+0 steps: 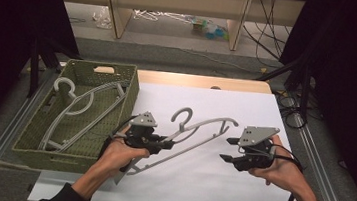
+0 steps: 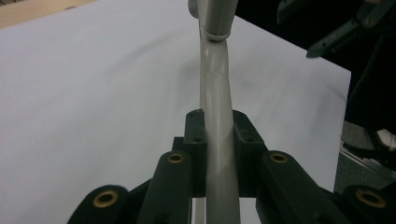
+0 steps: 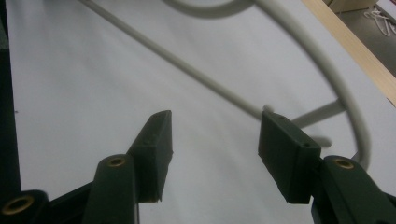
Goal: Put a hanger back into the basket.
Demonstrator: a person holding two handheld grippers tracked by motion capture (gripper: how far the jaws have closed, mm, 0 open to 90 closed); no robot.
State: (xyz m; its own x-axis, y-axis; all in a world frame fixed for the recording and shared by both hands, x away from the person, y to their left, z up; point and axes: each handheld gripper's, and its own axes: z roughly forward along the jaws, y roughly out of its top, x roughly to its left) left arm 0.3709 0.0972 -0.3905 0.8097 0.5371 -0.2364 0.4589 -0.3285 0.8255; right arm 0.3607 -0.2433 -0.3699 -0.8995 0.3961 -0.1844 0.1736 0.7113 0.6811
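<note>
Dim room, bright sheet, close-ups blurry.

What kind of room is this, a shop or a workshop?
Probably a lab or recording setup, not a shop: black curtains hem in the white table, loose cables trail over the floor, and a person works a hanger with hand-held tongs.

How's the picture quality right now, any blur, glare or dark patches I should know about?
High view: evenly lit white table, black surroundings, slightly soft. Left gripper view: the hanger clamped in the left gripper has a glossy highlight and blurs farther up. Right gripper view: right gripper sharp, hanger bars soft, faint shadows.
</note>
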